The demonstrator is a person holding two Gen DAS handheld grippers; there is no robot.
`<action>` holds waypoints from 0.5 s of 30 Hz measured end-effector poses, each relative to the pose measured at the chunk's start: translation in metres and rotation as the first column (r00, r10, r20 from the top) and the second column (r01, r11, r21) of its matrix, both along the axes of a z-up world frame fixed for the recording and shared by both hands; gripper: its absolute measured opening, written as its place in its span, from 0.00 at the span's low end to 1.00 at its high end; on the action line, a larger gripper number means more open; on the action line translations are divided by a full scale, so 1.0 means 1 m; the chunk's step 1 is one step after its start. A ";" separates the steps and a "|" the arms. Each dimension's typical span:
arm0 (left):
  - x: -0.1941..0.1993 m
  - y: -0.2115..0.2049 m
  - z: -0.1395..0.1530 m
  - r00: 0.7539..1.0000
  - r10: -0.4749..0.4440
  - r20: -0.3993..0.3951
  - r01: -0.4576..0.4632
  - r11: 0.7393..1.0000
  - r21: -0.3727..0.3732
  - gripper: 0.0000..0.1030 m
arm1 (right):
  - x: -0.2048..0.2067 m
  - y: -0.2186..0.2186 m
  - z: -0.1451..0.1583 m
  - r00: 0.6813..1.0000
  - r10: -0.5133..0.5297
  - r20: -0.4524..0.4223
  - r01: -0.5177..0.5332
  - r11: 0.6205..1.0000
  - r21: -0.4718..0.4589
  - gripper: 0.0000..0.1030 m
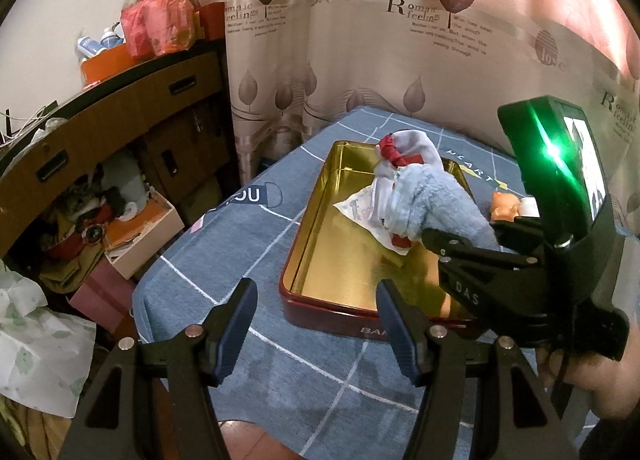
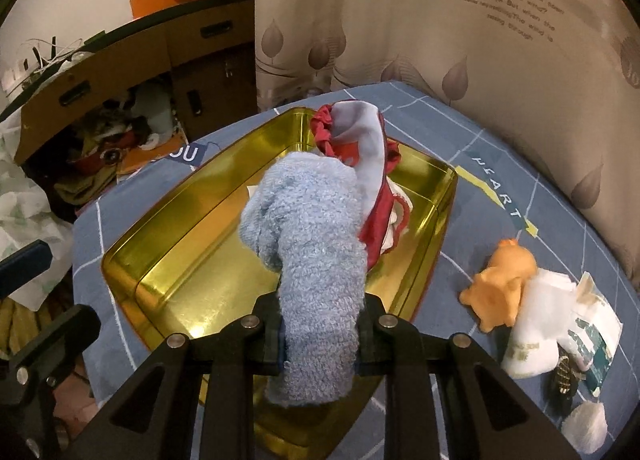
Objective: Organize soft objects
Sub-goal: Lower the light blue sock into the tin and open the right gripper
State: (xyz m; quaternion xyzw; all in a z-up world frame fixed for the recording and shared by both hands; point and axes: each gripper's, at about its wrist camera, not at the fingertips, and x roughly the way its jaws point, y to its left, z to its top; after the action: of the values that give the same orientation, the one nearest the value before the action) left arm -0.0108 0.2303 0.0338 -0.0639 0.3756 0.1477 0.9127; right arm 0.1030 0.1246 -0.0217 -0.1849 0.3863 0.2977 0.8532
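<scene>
A gold-lined tin box (image 1: 320, 244) with dark red walls lies on the blue table; it also shows in the right wrist view (image 2: 168, 260). My right gripper (image 2: 320, 334) is shut on a fluffy blue sock (image 2: 316, 244) and holds it above the tin; the sock also shows in the left wrist view (image 1: 436, 203). A white and red cloth bundle (image 2: 360, 147) lies in the tin's far end, also seen in the left wrist view (image 1: 404, 155). My left gripper (image 1: 318, 320) is open and empty, in front of the tin's near wall.
An orange toy animal (image 2: 504, 284), a white folded sock (image 2: 536, 328) and a packet (image 2: 592, 340) lie on the table right of the tin. A curtain (image 1: 380, 39) hangs behind. A cluttered cabinet (image 1: 100, 147) and boxes stand left of the table edge.
</scene>
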 end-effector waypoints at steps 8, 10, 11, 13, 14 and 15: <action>0.000 0.003 -0.001 1.000 0.000 -0.005 0.000 1.000 -0.005 0.61 | -0.008 -0.001 0.001 1.000 0.028 0.000 -0.028 1.000 0.002 0.37; 0.000 0.003 -0.001 1.000 -0.001 -0.005 0.001 1.000 -0.004 0.61 | -0.012 -0.004 0.004 1.000 0.030 0.001 -0.030 1.000 0.010 0.47; 0.000 0.003 -0.001 1.000 -0.002 -0.006 0.002 1.000 -0.002 0.61 | -0.013 -0.006 0.005 0.999 0.032 0.002 -0.032 0.999 0.015 0.51; 0.000 0.002 -0.001 1.000 -0.004 -0.006 0.004 1.000 0.000 0.62 | -0.018 -0.010 0.011 0.999 0.034 0.017 -0.035 0.999 0.031 0.51; 0.000 0.002 -0.001 1.000 -0.005 -0.006 0.005 1.000 0.001 0.61 | -0.021 -0.013 0.014 0.999 0.035 0.022 -0.036 0.999 0.039 0.52; 0.000 0.001 -0.001 1.000 -0.006 -0.005 0.006 1.000 0.002 0.61 | -0.023 -0.016 0.018 0.999 0.033 0.022 -0.034 0.998 0.052 0.52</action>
State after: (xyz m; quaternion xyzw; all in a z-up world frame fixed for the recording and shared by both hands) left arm -0.0109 0.2312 0.0330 -0.0615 0.3779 0.1453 0.9123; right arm 0.0798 0.1085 -0.0038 -0.1722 0.3663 0.3199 0.8567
